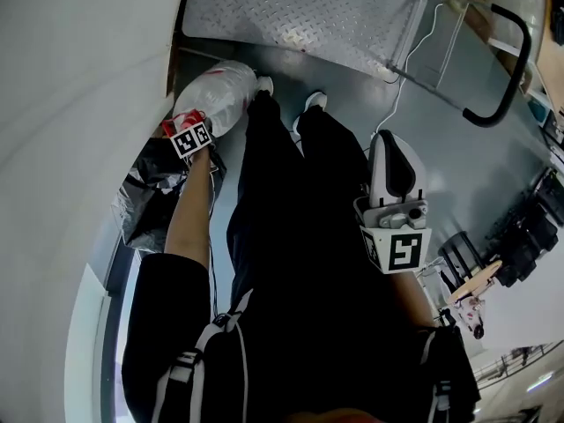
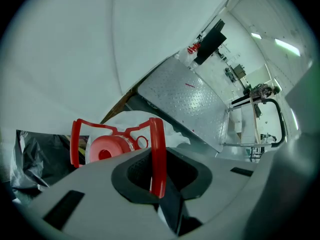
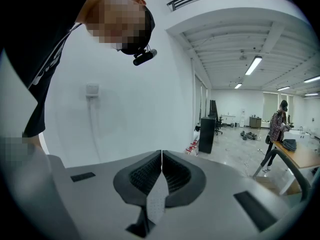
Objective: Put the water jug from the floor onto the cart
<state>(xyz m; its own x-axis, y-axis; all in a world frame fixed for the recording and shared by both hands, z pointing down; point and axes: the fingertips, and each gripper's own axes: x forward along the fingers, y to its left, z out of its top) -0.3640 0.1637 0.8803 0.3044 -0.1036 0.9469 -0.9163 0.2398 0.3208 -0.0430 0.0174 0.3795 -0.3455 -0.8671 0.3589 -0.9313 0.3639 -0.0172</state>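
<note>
Two hand-held grippers in play. R hand-held gripper: jaws pressed together, nothing btwn them, held out in front of the person's black trousers, pointing across the room. L hand-held gripper points steeply down, jaws narrow & clamped on the red carry handle of the water jug. Jug is low by the white wall, just left of the person's shoes, red cap facing up toward the L hand-held gripper; can't tell if its base is clear of the floor. Crumpled black plastic bag lies against the wall next to the jug, nearer the person. Beyond the jug: cart w/ diamond-plate deck, its edge near the jug but not under it; black push handle at the right end. Farther off, in the right gripper view: open hall, tall black cabinet, a second person standing by a wooden worktop.
</note>
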